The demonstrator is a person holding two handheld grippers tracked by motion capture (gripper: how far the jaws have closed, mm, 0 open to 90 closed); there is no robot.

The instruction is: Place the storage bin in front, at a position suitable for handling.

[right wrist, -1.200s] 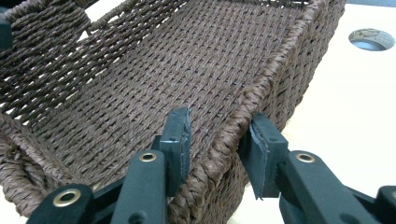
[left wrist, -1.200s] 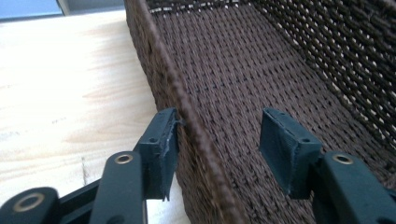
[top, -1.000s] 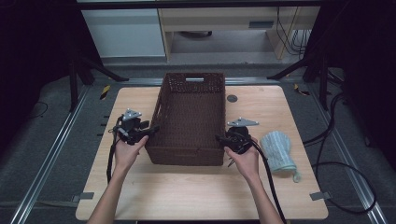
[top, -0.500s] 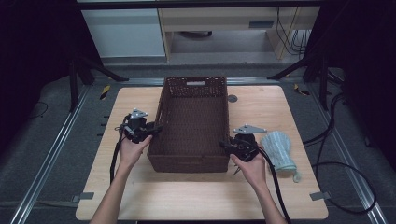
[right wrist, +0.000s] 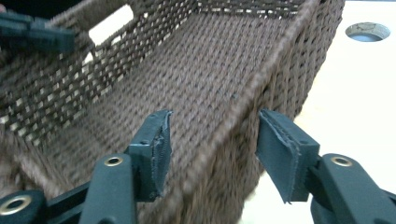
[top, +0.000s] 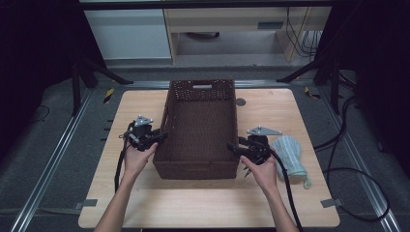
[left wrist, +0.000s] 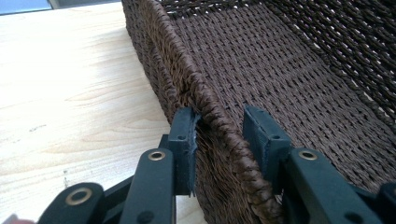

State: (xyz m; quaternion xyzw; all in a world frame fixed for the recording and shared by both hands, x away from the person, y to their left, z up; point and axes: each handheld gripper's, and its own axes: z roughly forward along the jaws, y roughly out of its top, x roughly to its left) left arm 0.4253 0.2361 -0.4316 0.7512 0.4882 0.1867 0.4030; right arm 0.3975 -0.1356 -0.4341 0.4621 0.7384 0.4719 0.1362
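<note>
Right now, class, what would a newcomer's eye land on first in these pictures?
A large dark brown woven basket stands empty in the middle of the pale wooden table. A hand-held claw straddles each long wall: the left claw has just been closing on the left rim, the right claw has just been opening around the right rim. A pale knitted mitt lies right of the basket.

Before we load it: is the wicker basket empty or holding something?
Empty: the wicker basket shows only bare woven floor in the high view and both gripper views.
</note>
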